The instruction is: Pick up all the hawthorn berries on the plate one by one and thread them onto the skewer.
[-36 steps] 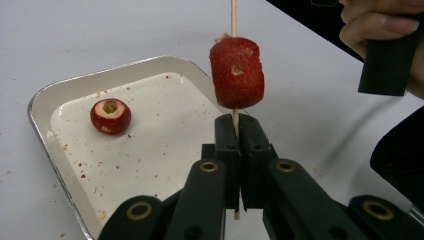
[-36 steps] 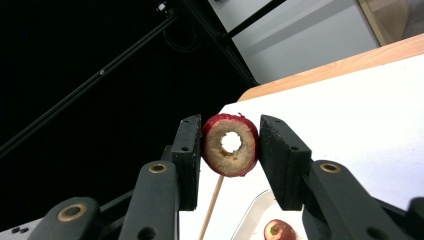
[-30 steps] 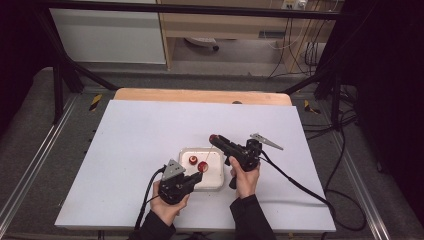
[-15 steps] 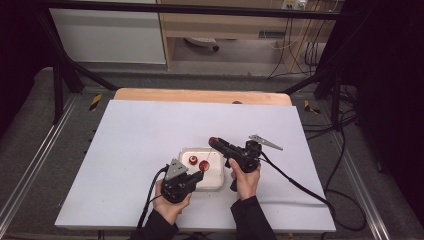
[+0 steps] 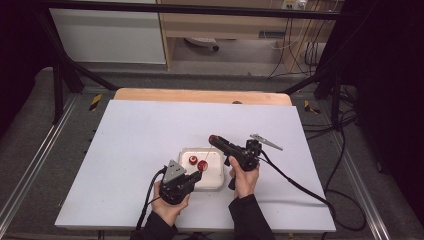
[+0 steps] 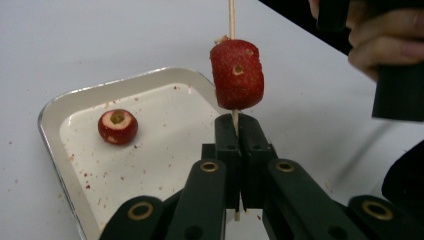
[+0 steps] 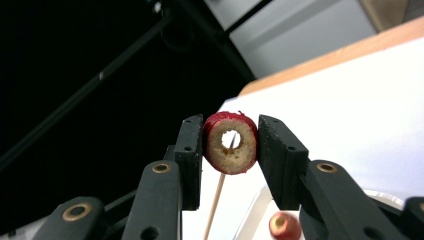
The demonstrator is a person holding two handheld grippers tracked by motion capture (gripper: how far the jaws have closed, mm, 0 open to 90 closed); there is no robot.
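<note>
My left gripper (image 6: 239,120) is shut on a thin wooden skewer (image 6: 231,15) that stands upright. A red cored fruit (image 6: 236,75) is threaded on the skewer just above the jaws. In the high view the left gripper (image 5: 196,175) sits at the tray's near edge with that red cored fruit (image 5: 202,165) over the tray. My right gripper (image 7: 231,137) is shut on a second red fruit ring (image 7: 231,142), and the skewer (image 7: 217,200) shows through its hole. The right gripper (image 5: 214,139) hovers above the tray's far right corner. A third fruit (image 6: 117,126) lies in the white tray (image 6: 100,90).
The white tray (image 5: 215,180) rests near the front middle of a white table (image 5: 140,135). Red crumbs speckle the tray floor. Cables trail from both grippers toward the table's front and right. A wooden strip (image 5: 200,96) runs along the far edge.
The left gripper has shifted slightly toward the tray with the skewer. The right gripper has stayed almost in place, still holding its fruit ring.
</note>
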